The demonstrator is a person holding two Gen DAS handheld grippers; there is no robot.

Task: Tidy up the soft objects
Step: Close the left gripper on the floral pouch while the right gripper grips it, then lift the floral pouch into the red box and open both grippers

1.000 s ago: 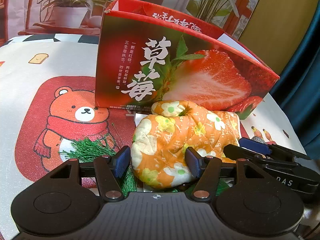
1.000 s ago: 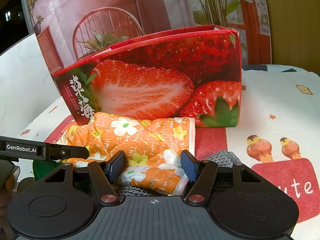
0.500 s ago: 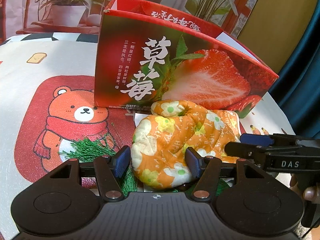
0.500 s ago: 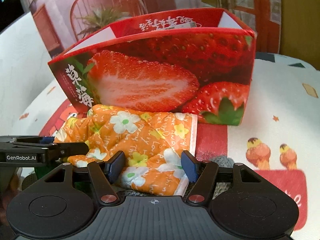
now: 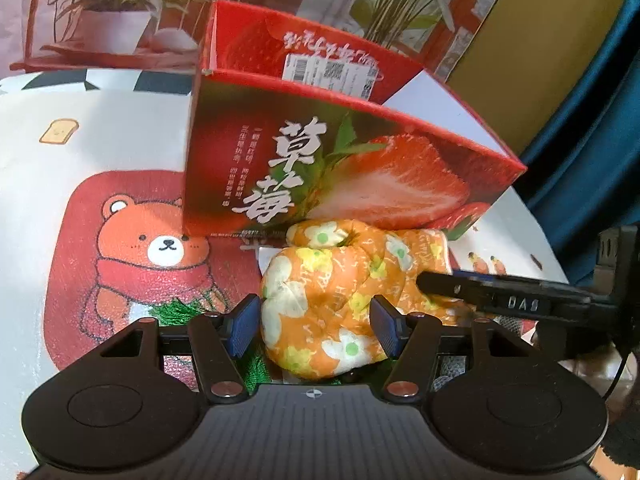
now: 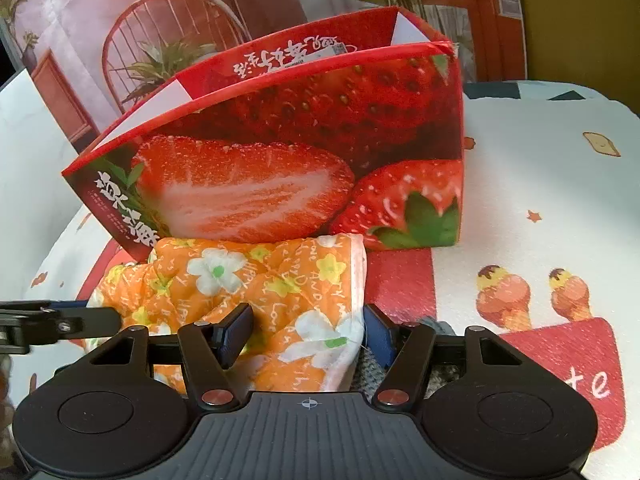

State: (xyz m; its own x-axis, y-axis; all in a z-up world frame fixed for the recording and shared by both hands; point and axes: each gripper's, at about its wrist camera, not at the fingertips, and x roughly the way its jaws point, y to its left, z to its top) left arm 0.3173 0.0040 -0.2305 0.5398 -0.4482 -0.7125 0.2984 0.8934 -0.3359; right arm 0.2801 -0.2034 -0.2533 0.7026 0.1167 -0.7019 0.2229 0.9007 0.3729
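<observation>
Both tongs [image 5: 316, 328] [image 6: 308, 334] on orange floral cloth [image 5: 332, 300].

cloth [image 5: 344, 300] before box [image 5: 340, 168] | both on table [image 5: 120, 128]

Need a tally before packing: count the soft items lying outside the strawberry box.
3: orange floral cloth before the box, green tassel beneath its left end, grey knit piece beneath its right. More may be hidden.

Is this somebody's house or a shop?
Probably a home table: a cartoon bear tablecloth, a strawberry box and a flowery orange cloth. The plants and chair behind look like a printed backdrop.
</observation>
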